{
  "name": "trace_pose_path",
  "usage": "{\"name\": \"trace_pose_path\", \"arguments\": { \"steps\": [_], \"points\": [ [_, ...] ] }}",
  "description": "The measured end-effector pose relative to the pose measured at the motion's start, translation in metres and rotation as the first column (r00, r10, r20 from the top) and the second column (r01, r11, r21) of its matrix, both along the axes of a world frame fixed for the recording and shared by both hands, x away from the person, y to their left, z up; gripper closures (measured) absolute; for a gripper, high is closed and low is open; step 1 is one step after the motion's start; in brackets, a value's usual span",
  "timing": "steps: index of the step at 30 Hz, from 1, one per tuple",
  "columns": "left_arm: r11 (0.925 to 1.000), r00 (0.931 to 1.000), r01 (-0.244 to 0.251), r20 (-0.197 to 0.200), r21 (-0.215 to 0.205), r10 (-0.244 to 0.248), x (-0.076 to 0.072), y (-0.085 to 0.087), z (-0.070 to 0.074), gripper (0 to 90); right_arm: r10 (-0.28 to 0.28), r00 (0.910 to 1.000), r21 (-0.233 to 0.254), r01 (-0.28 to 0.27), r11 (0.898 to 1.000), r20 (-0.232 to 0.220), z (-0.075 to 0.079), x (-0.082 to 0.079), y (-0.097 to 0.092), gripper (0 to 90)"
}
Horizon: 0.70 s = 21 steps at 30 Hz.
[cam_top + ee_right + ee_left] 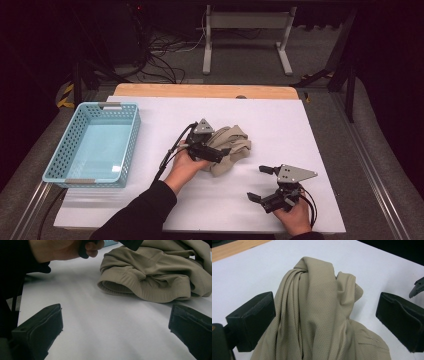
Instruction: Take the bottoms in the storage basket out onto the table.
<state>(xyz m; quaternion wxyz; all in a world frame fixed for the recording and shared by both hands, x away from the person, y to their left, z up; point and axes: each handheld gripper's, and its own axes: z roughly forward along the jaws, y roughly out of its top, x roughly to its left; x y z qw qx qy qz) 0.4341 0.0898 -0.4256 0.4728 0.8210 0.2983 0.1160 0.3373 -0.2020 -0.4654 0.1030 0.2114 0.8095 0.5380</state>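
A crumpled beige garment lies in a heap near the middle of the white table top. My left gripper is at the heap's left side, open. In the left gripper view the bunched fabric rises between the two black jaws; it brushes the left one and stands apart from the right one. My right gripper rests near the front right of the table, open, with bare table between its jaws. In the right gripper view the garment's ribbed hem lies ahead, out of its reach.
A light blue perforated basket stands at the table's left side with nothing in it. A wooden strip runs along the far edge. Beyond it are cables and a white stand on the floor. The other hand shows in the right gripper view.
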Motion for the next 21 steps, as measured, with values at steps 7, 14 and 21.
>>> {"name": "trace_pose_path", "arguments": {
  "steps": [7, 14, 21],
  "points": [
    [0.9991, 0.9999, 0.012, 0.005, -0.04, -0.012, -0.004, 0.003, 0.009, 2.8, 0.001, 1.0, -0.001, -0.001, 1.0, 0.0, 0.0, 0.0, 0.0, 0.1],
    [0.9968, 0.9998, 0.015, 0.017, -0.079, -0.013, -0.008, 0.011, 0.019, 2.7, 0.0, 1.0, -0.001, 0.0, 1.0, 0.001, 0.0, 0.0, 0.0, 0.1],
    [0.9937, 0.9995, 0.017, 0.029, -0.111, -0.014, -0.012, 0.022, 0.029, 2.5, 0.001, 1.0, -0.001, -0.001, 1.0, -0.001, 0.0, 0.0, 0.001, 0.1]
  ]
}}
